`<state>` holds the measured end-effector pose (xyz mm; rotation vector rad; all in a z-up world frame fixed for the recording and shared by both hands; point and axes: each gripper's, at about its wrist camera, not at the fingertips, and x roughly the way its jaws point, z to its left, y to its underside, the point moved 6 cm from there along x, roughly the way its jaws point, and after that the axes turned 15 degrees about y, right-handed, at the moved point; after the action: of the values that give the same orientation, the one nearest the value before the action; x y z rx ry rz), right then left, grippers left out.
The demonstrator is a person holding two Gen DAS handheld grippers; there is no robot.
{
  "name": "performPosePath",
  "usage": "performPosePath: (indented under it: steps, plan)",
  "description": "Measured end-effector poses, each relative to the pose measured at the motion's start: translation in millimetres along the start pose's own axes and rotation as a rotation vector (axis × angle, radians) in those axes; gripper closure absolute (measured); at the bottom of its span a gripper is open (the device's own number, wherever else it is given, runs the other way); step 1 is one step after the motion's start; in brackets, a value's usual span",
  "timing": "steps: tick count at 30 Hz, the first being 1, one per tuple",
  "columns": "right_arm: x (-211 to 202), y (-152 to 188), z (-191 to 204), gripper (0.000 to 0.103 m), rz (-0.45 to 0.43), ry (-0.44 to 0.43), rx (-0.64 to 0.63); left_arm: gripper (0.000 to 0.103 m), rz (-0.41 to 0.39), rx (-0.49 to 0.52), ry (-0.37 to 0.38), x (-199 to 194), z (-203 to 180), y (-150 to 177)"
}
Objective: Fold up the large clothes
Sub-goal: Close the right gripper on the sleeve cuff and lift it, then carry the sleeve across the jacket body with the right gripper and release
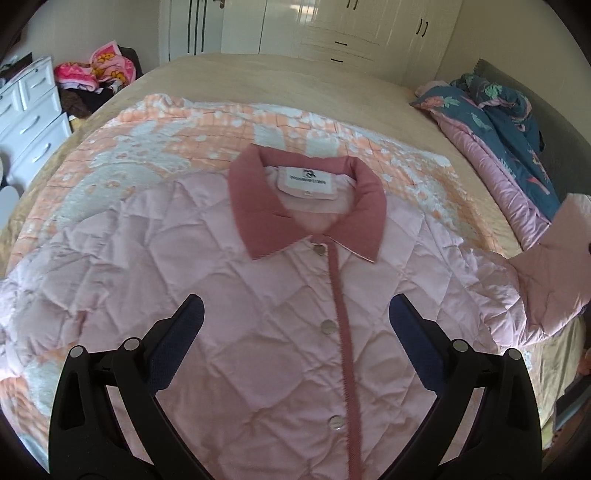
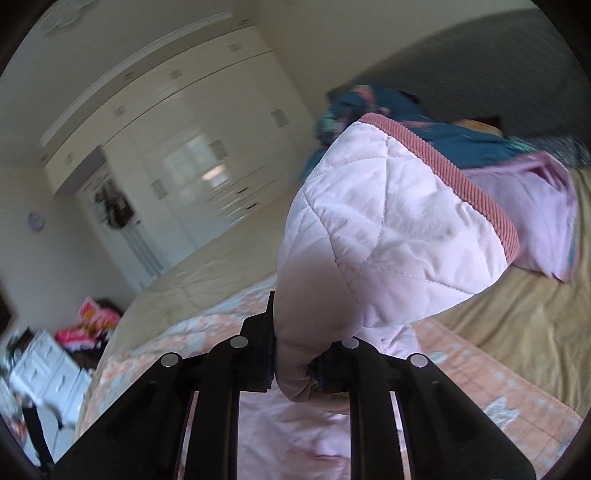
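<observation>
A pale pink quilted jacket (image 1: 280,288) with a darker pink collar and snap buttons lies face up on the bed. My left gripper (image 1: 295,325) hovers above its chest, open, with nothing between the blue pads. My right gripper (image 2: 295,369) is shut on the jacket's sleeve (image 2: 388,236) and holds it raised off the bed. The sleeve's ribbed pink cuff (image 2: 461,184) stands up in front of the right wrist camera. In the left wrist view the lifted sleeve (image 1: 557,251) shows at the right edge.
An orange and white patterned blanket (image 1: 155,158) covers the beige bed (image 1: 295,74) under the jacket. A rumpled blue floral and pink quilt (image 1: 509,140) lies at the right. White drawers (image 1: 29,110) and a clothes pile (image 1: 99,74) stand left, wardrobes (image 1: 351,26) behind.
</observation>
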<state>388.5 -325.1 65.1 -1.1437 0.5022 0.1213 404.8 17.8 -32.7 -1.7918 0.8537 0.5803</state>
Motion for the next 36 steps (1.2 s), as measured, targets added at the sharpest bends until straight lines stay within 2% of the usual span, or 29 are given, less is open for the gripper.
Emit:
performPosePath:
  steps: [8,11,15,24,28,36]
  plan:
    - [-16,25,48,0.088,-0.007,-0.028,-0.138,0.009,-0.031,-0.016,0.027,-30,29,6]
    - [-12,27,73,0.088,-0.007,-0.044,-0.183,0.009,-0.092,-0.049,0.046,-45,45,10]
    - [-18,40,100,0.088,-0.018,-0.048,-0.243,0.009,-0.129,-0.088,0.08,-55,61,13]
    - [-23,59,160,0.088,-0.045,-0.096,-0.353,0.009,-0.089,-0.171,0.168,-40,87,15]
    - [-20,78,189,0.088,-0.036,-0.116,-0.405,0.009,-0.109,-0.178,0.198,-42,91,11]
    - [-16,127,245,0.088,-0.005,-0.178,-0.525,0.009,-0.123,-0.314,0.304,-41,117,7]
